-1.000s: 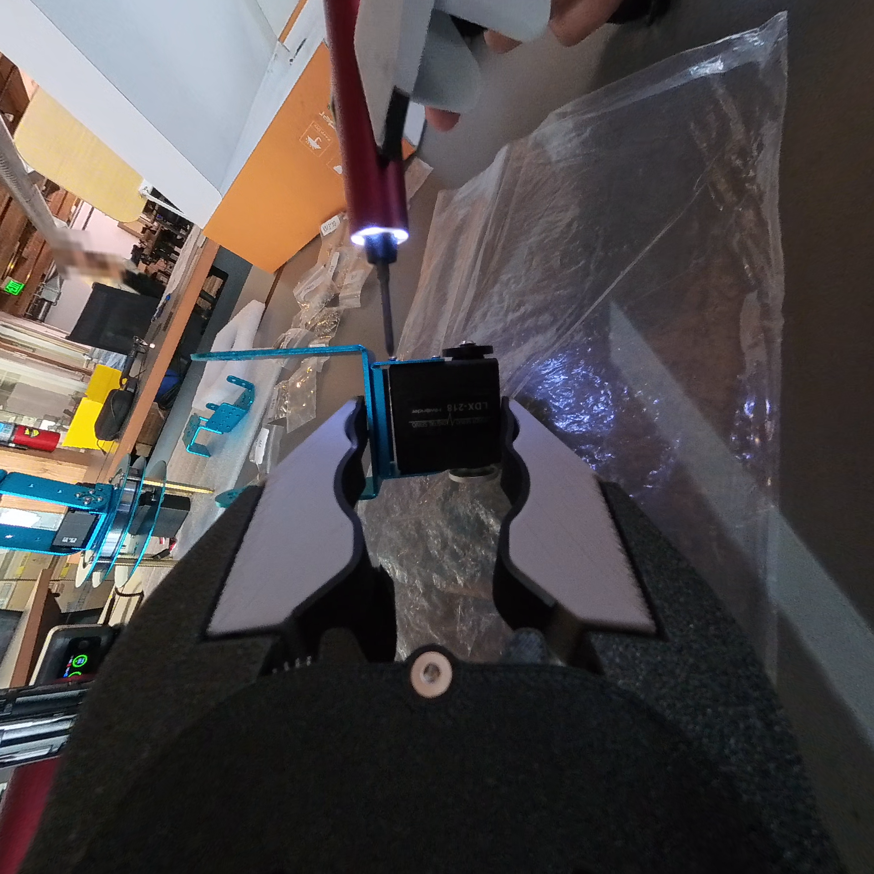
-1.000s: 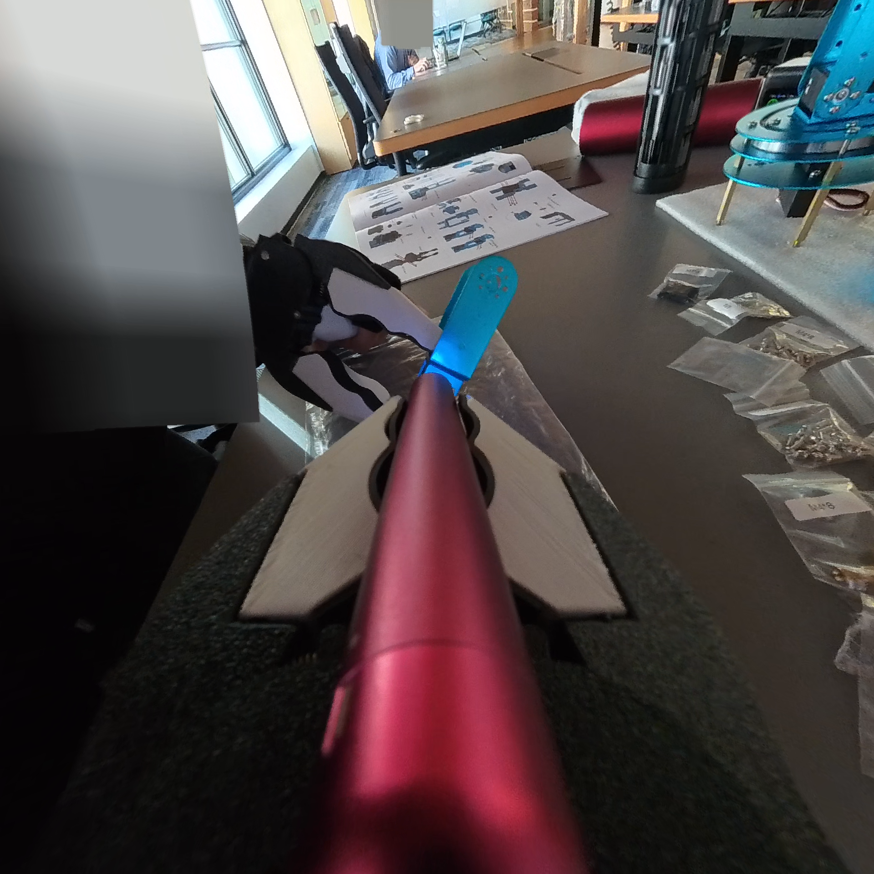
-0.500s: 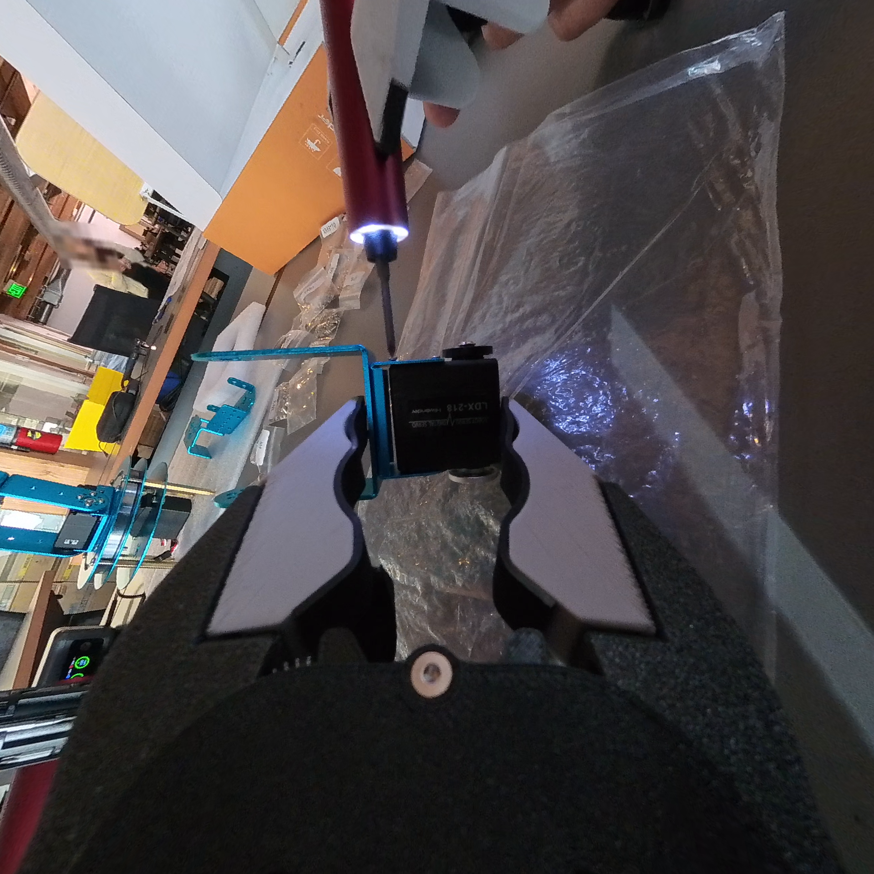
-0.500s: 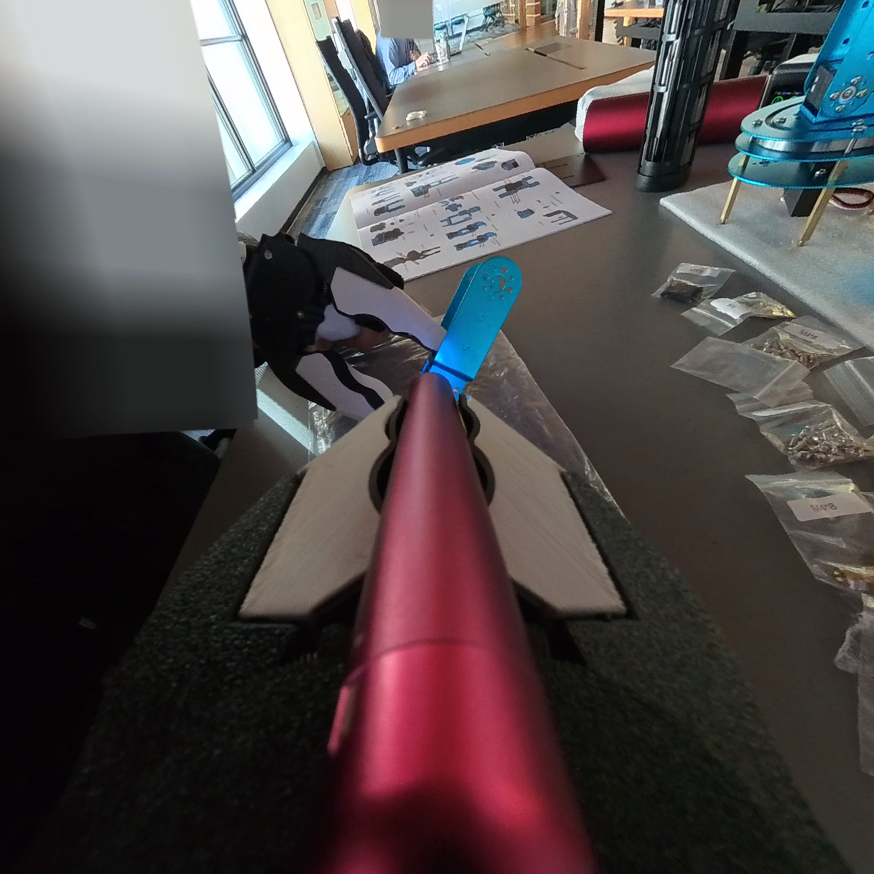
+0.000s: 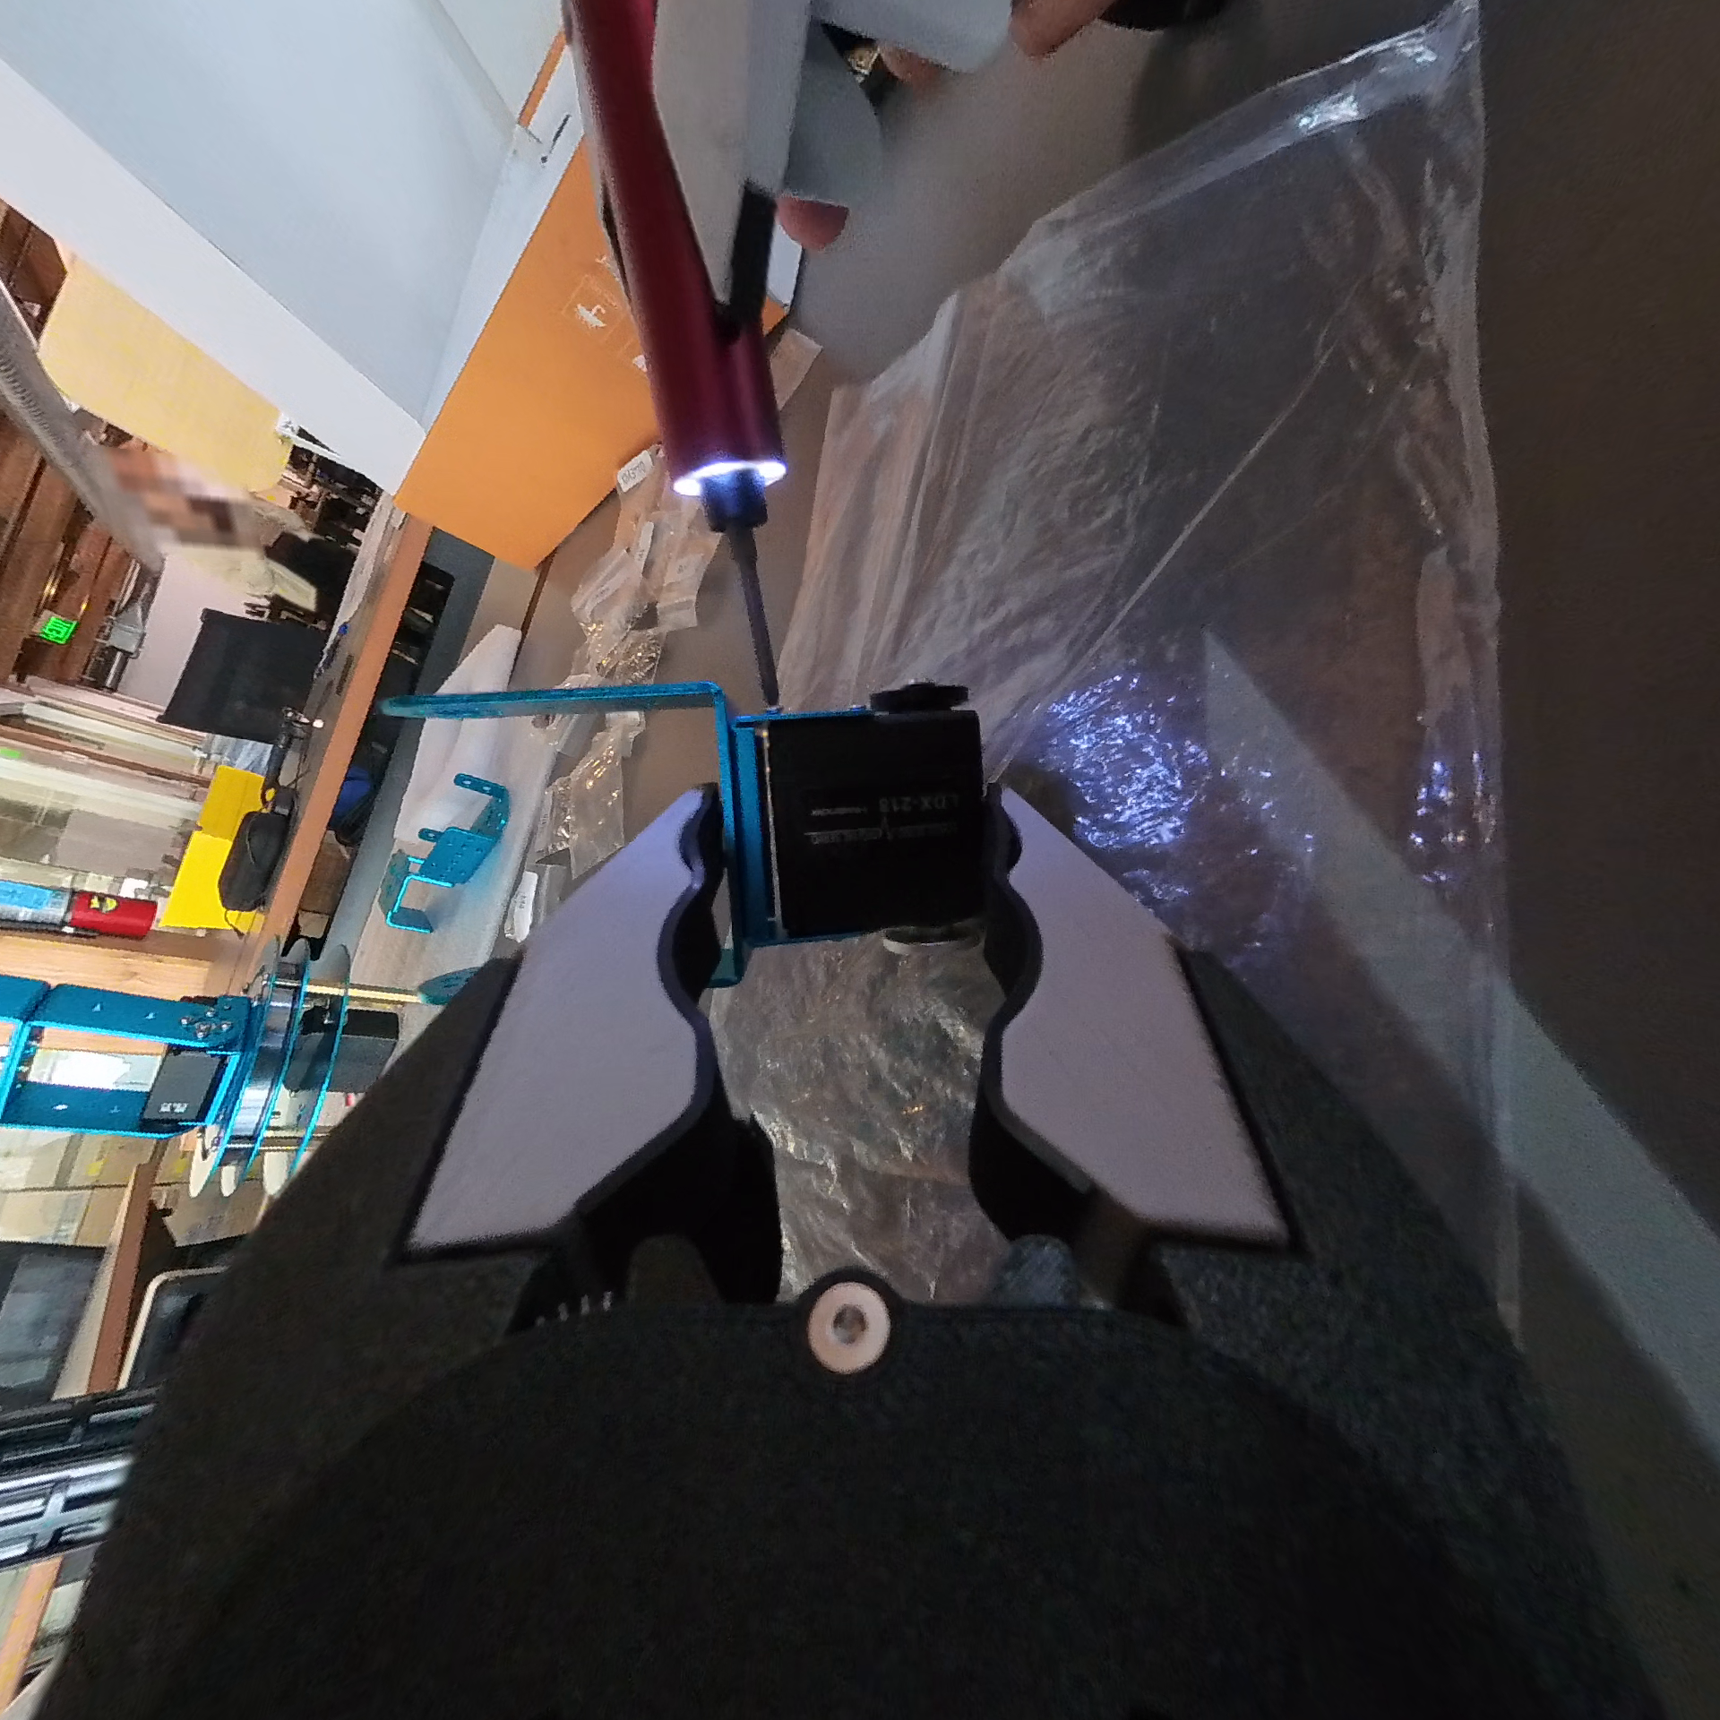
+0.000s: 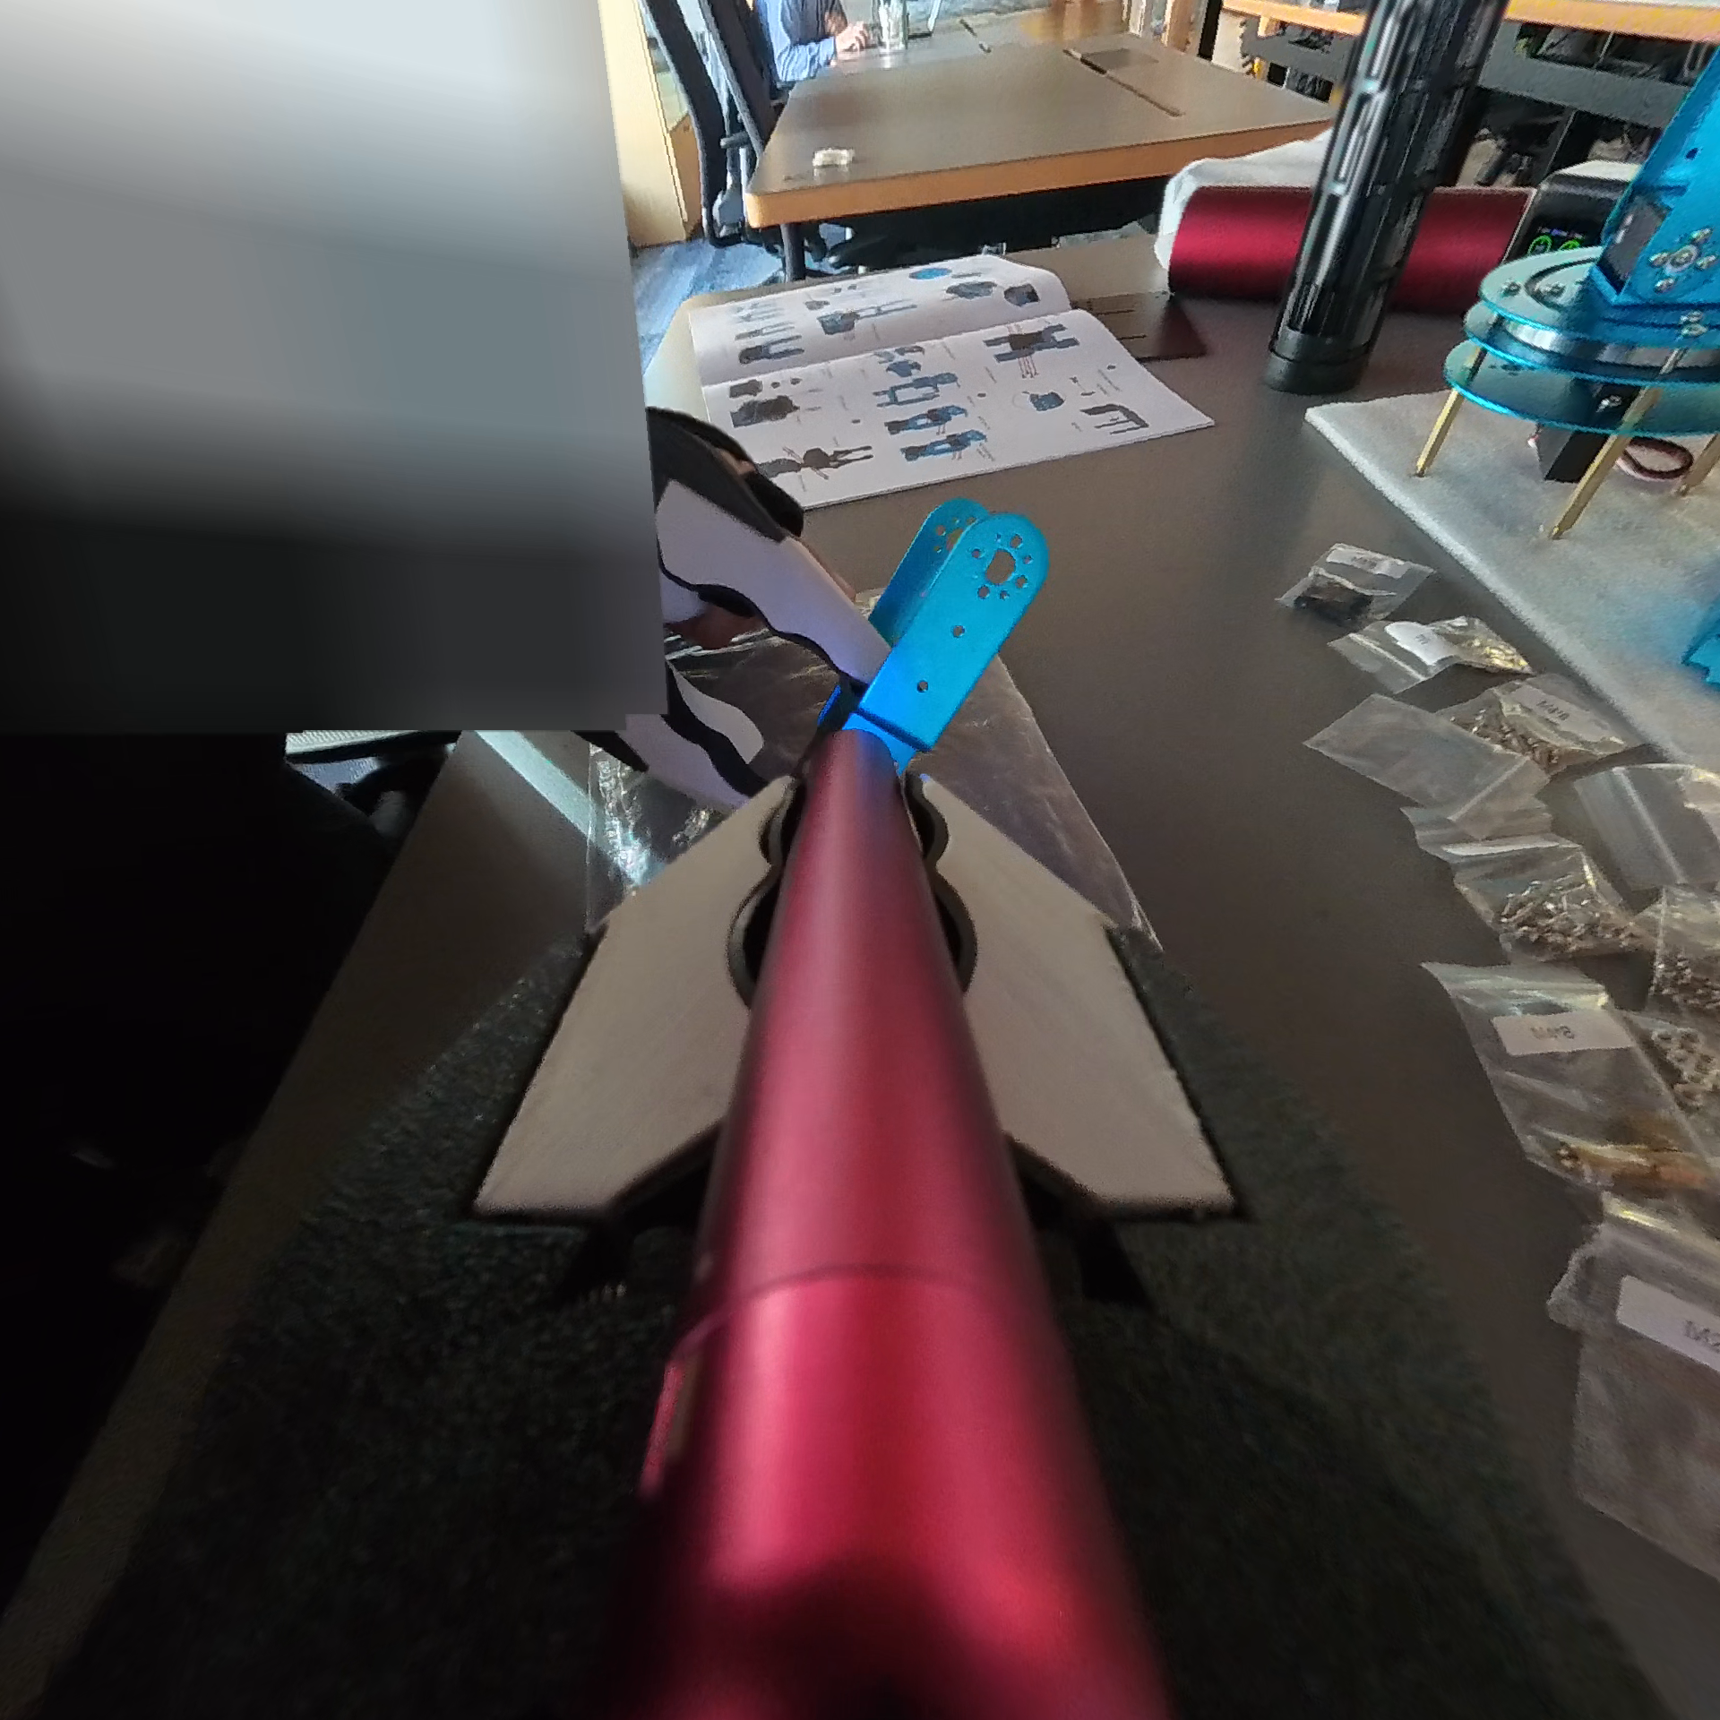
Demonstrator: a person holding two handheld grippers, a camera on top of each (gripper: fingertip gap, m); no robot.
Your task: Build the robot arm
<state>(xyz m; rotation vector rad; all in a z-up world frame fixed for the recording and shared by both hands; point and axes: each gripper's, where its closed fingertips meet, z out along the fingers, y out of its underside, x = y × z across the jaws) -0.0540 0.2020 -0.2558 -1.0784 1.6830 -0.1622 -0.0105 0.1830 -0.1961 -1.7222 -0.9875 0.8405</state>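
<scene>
My left gripper (image 5: pixel 854 842) is shut on a black servo motor (image 5: pixel 875 824) that sits in a blue metal bracket (image 5: pixel 735 819). A long arm of the bracket (image 5: pixel 549 703) runs off to the left. My right gripper (image 6: pixel 852 838) is shut on a red electric screwdriver (image 6: pixel 866 1163). In the left wrist view the screwdriver (image 5: pixel 689 279) comes down from above with its ring light on, and its dark bit (image 5: pixel 756 624) touches the top corner of the bracket beside the servo. In the right wrist view the blue bracket (image 6: pixel 959 633) stands just past the screwdriver's tip, with the left gripper (image 6: pixel 735 605) behind it.
A clear plastic bag (image 5: pixel 1210 558) lies under the servo on the dark table (image 6: pixel 1210 651). Several small bags of screws (image 6: pixel 1536 884) lie at the right. An open instruction booklet (image 6: pixel 931 382), a black cylinder (image 6: pixel 1368 186) and a blue robot base (image 6: pixel 1601 316) stand farther back. The grippers' ends are close to 8 cm from one another. From either gripper's tips it is about 35 cm to the blue robot base (image 6: pixel 1601 316). It is also in sight in the left wrist view (image 5: pixel 252 1070).
The screwdriver has tilted slightly and its bit stays on the bracket's corner. In the right wrist view the bracket has shifted right, and both its arms show. The left gripper has not moved.
</scene>
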